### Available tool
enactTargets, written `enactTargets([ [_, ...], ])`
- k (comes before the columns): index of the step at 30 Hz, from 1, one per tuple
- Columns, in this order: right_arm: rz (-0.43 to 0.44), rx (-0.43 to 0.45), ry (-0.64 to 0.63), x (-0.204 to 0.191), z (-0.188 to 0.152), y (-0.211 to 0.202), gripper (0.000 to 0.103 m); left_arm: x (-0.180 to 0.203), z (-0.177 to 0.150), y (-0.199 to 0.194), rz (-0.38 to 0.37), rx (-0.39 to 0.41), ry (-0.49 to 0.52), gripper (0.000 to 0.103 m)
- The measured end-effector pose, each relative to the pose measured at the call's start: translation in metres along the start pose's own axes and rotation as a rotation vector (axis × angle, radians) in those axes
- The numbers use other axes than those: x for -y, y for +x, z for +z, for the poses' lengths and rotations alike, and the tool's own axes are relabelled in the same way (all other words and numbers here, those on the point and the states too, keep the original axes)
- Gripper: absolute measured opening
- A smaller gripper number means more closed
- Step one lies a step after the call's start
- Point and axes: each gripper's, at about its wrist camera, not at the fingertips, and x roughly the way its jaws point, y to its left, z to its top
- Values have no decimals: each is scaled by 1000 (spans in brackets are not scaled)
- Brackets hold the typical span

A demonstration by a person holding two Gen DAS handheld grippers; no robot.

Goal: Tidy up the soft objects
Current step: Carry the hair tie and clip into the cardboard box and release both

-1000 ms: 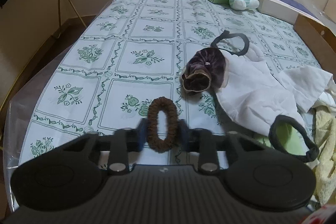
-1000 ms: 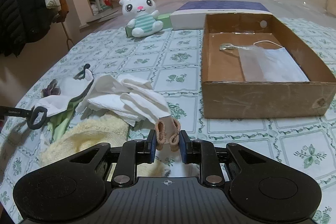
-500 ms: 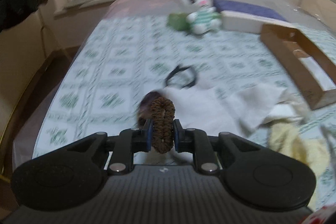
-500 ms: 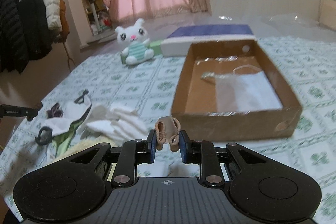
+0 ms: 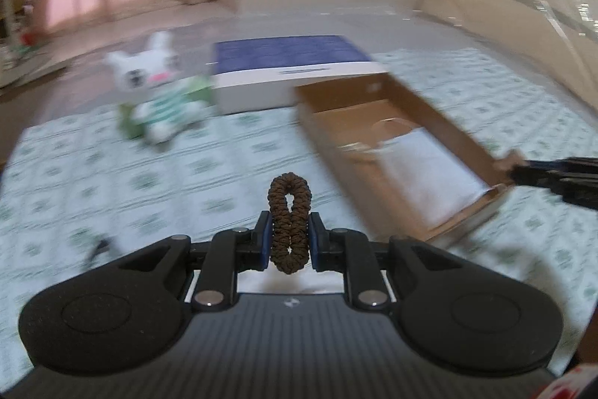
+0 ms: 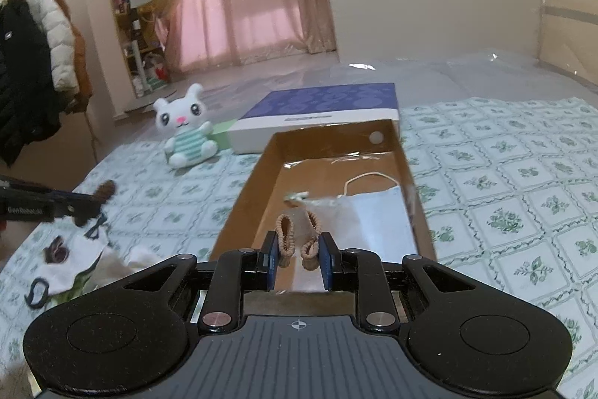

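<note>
Left gripper: pinching brown hair tie, seemingly short of cardboard box. Right gripper: pinching tan hair tie above box, for dropping.

Your left gripper is pitched downward, its two blue-padded fingers drawn in tight on a brown hair tie that stands upright between them. In the right wrist view that same gripper reaches in from the left edge, blurred. Your right gripper tilts down more gently, pads pressed on a tan hair tie, one strand against each pad. It shows at the right edge of the left wrist view, also blurred.
</note>
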Motion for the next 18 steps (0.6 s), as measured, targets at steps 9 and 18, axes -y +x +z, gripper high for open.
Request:
enactTargets([
  [9, -16, -10, 12, 20, 11, 19, 23, 92, 39, 54, -166, -30, 49, 18],
  [18, -30, -29, 15, 30, 12, 34, 23, 123, 50, 89, -203, -82, 41, 27],
])
